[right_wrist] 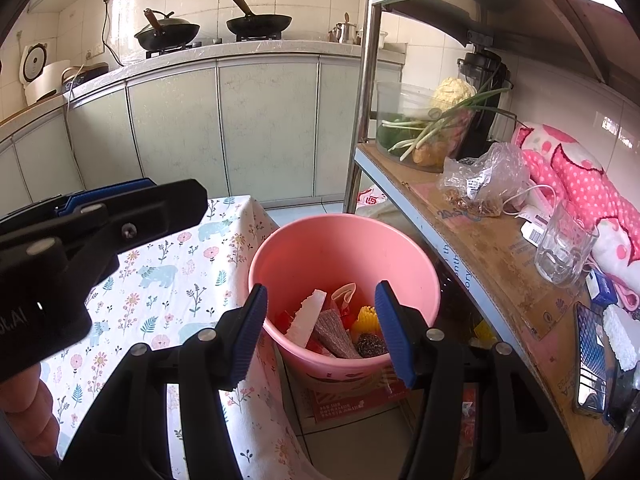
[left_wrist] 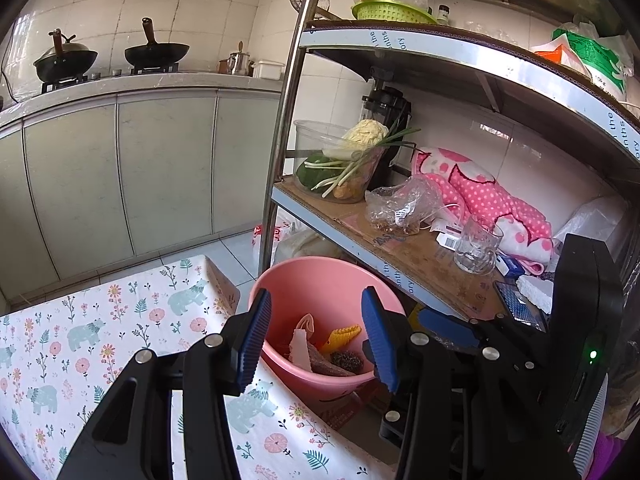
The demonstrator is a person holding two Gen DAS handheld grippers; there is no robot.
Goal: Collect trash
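Right wrist view: both claws, left claw (left_wrist: 316,336) and right claw (right_wrist: 320,332), are hanging released, empty, over a round pink plastic bucket (right_wrist: 344,248) holding light, crumpled scraps (right_wrist: 332,328), likely best pinched at edges.

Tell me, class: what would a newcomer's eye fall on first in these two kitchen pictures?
The pink bucket on the floor, between the floral-clothed table and the metal shelf, draws the eye first; it already holds scraps of trash. Both the left gripper and the right gripper hang open and empty above it. Next comes the pink dotted cloth on the shelf.
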